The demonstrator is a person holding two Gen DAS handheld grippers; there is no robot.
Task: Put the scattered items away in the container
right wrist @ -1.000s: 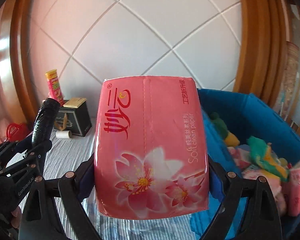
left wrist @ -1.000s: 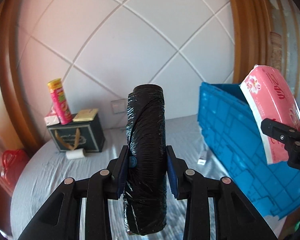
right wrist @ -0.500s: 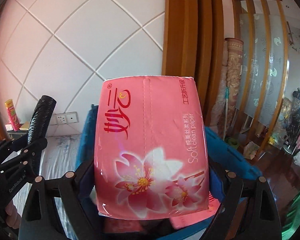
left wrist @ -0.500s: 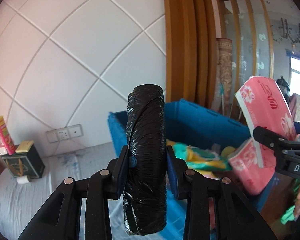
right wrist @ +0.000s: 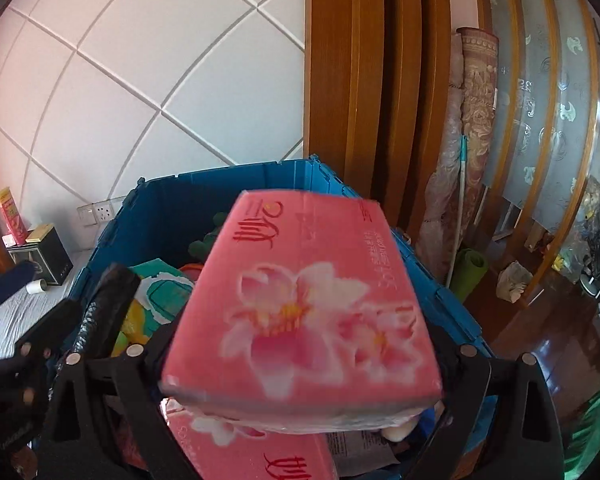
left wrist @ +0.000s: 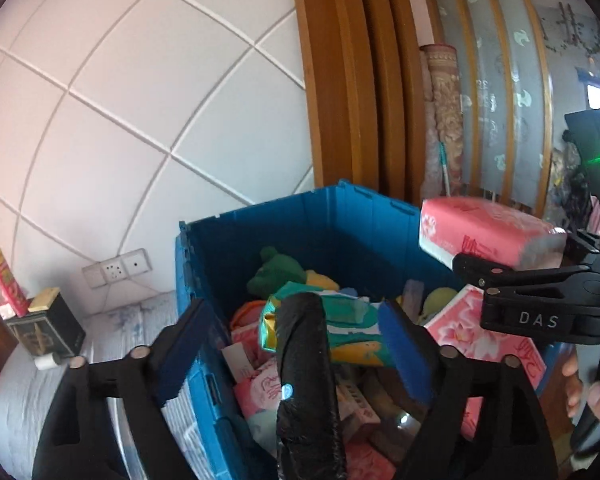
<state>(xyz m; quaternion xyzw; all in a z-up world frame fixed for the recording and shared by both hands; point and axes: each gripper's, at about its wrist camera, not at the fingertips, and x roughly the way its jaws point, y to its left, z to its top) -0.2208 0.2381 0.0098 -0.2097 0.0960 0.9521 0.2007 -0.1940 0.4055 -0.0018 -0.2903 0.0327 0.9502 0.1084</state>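
Black plastic roll [left wrist: 308, 384] stands loose between the left gripper [left wrist: 296, 344] jaws, just opened wide — pads clear of it — above the blue crate [left wrist: 340, 216]. Pink tissue pack [right wrist: 304, 304] tilts between the right gripper [right wrist: 300, 356] jaws, also just spread, over the crate's contents.

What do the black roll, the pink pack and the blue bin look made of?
Black cylindrical roll: thin glossy plastic film, wrinkled with glints, likely bin bags. Pink flower-printed pack: soft tissue pack in shiny plastic wrap. Blue rectangular bin: rigid moulded plastic, matte, ribbed walls.
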